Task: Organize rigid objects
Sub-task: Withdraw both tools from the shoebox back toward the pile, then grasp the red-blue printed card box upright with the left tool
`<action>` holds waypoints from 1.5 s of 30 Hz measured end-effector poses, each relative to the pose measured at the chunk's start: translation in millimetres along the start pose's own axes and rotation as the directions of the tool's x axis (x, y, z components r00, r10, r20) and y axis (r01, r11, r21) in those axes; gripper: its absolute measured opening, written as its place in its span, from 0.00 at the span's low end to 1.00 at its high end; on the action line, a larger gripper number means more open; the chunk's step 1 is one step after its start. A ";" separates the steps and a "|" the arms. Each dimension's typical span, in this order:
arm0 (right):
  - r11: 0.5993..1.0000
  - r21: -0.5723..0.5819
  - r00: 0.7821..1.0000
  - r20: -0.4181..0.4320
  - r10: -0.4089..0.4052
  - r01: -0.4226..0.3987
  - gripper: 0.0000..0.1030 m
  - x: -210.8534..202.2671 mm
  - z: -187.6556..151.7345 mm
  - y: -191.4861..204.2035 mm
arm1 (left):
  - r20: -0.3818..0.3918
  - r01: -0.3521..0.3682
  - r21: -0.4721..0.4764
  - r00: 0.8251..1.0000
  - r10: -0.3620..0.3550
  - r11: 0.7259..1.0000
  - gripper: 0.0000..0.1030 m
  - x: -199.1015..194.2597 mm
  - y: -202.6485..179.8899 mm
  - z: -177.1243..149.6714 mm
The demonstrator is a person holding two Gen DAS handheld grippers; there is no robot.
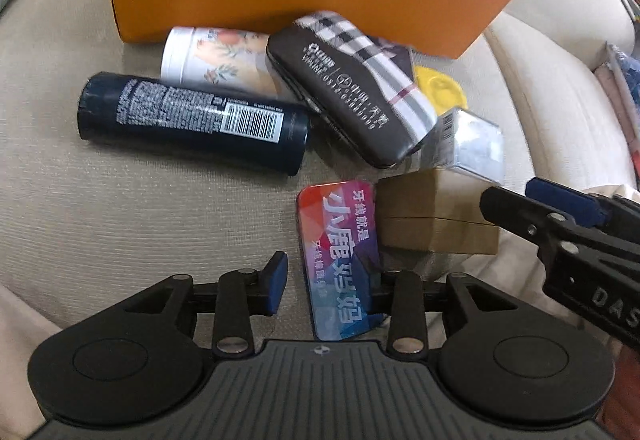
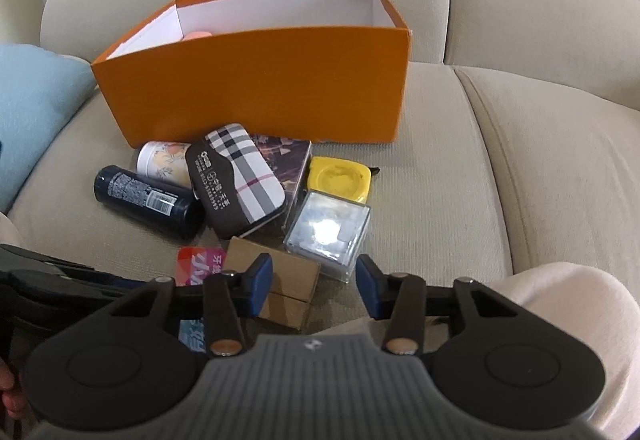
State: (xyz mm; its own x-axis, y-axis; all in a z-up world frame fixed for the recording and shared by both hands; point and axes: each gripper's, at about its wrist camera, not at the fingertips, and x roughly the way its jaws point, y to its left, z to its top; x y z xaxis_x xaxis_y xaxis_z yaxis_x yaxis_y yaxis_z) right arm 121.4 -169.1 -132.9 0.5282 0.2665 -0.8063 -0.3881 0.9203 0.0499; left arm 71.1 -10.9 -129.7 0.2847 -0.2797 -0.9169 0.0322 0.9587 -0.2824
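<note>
Tin (image 1: pixel 340 260), flat, stiff and probably light, is lying near the sofa seat's (image 1: pixel 120 220) front edge, touching a cardboard box (image 1: pixel 436 216). Left claw (image 1: pixel 332 282) is standing open around it; its glossy faces look slippery, so the long edges suit gripping. Right claw (image 2: pixel 314 290) is hanging open, empty, above the cardboard box.

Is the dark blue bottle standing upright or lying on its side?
Lying on its side. The dark blue bottle rests lengthwise on the sofa cushion, barcode label facing up, in front of the orange box.
</note>
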 end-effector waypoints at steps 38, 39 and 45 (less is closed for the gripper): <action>0.998 -0.058 1.000 -0.009 -0.019 0.018 0.49 2.1 1.4 7.4 | 0.057 0.076 0.048 0.995 -0.079 0.996 0.14 -57.4 4.1 -3.2; 0.998 -0.062 1.000 -0.008 -0.017 0.016 0.49 1.8 3.0 8.6 | 0.071 0.077 0.045 0.994 -0.080 0.996 0.14 -63.5 6.7 -2.5; 0.988 -0.152 1.000 -0.003 0.004 -0.004 0.44 1.9 16.0 26.5 | 0.133 0.044 0.012 0.990 -0.045 0.999 0.14 -85.1 20.0 9.7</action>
State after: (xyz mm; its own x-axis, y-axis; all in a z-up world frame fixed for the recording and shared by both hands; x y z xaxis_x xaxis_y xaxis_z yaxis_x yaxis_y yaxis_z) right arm 124.2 -139.6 -123.7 0.5245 0.2693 -0.8077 -0.5008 0.8648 -0.0369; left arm 56.8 32.6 -54.5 0.4076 -0.3137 -0.8576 0.0562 0.9460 -0.3193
